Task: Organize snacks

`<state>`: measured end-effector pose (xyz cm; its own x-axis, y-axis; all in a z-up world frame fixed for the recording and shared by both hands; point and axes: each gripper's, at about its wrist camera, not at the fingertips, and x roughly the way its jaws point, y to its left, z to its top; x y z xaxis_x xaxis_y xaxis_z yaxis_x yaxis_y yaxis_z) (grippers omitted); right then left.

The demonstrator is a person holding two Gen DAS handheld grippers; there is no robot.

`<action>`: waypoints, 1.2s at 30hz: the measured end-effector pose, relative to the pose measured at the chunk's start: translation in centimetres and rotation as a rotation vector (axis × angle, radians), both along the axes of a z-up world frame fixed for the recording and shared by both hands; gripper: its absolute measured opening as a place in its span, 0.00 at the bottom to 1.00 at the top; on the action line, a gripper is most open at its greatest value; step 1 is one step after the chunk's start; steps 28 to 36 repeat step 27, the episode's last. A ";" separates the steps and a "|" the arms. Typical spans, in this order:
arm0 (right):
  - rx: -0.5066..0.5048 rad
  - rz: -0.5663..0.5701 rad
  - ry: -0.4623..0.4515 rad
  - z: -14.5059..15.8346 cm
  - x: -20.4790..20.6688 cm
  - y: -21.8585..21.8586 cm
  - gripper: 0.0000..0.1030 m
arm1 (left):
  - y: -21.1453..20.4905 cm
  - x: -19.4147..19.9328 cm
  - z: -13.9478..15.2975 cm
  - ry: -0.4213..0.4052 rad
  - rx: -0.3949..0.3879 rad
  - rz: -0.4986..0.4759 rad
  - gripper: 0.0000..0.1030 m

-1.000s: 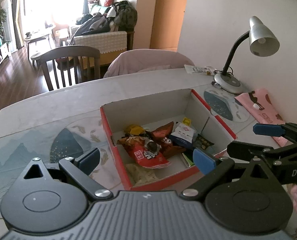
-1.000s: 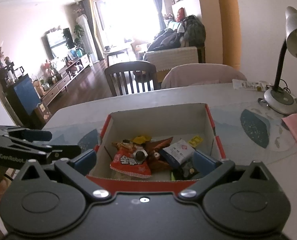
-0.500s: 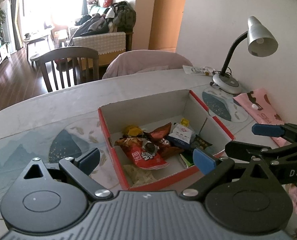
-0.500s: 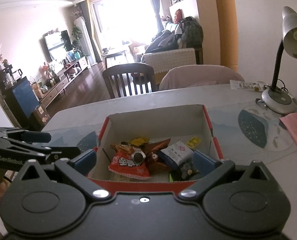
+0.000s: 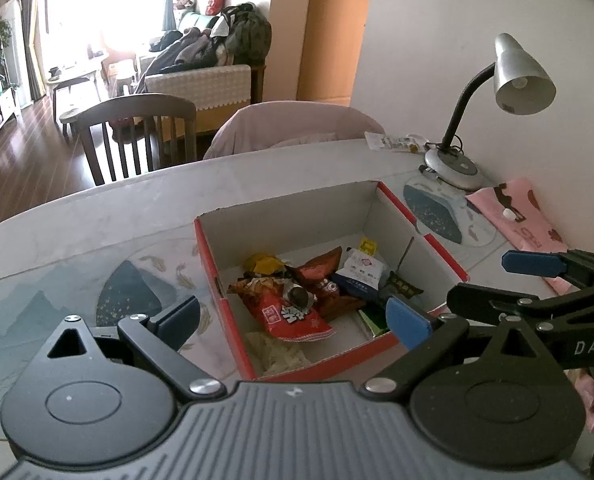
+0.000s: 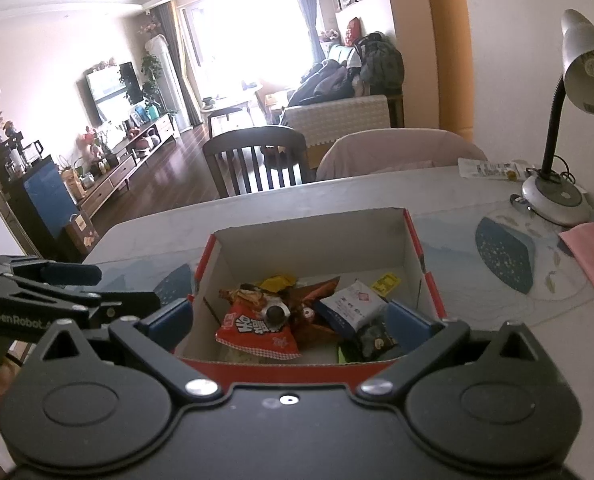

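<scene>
a red cardboard box [image 5: 437, 246] with a white interior sat open on the table. inside it, snacks lay heaped toward the near end: a red snack packet [image 5: 287, 314] flat in front, a yellow wrapper [image 5: 263, 262] behind it, a white-and-blue packet [image 5: 361, 272] tilted beside a brown-red packet [image 5: 321, 266].

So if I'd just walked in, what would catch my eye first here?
Probably the red box in the middle of the table, with a jumble of snack packets inside, the red packet on top. Two open grippers, left and right, hover at its near edge, and a silver lamp stands by the wall.
</scene>
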<state>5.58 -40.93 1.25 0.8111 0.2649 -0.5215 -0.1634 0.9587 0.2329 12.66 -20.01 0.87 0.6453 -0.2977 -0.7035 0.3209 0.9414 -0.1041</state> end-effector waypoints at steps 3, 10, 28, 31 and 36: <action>0.004 -0.002 0.002 0.0 0.0 0.0 1.00 | 0.0 0.1 0.0 0.003 0.002 0.005 0.97; 0.001 -0.005 0.002 0.0 0.0 0.0 1.00 | -0.2 0.2 -0.1 0.001 0.002 0.004 0.97; 0.006 -0.017 0.010 -0.3 -0.2 0.4 1.00 | -0.3 0.4 -0.5 0.027 -0.004 0.005 0.97; 0.006 -0.017 0.010 -0.3 -0.2 0.4 1.00 | -0.3 0.4 -0.5 0.027 -0.004 0.005 0.97; 0.006 -0.017 0.010 -0.3 -0.2 0.4 1.00 | -0.3 0.4 -0.5 0.027 -0.004 0.005 0.97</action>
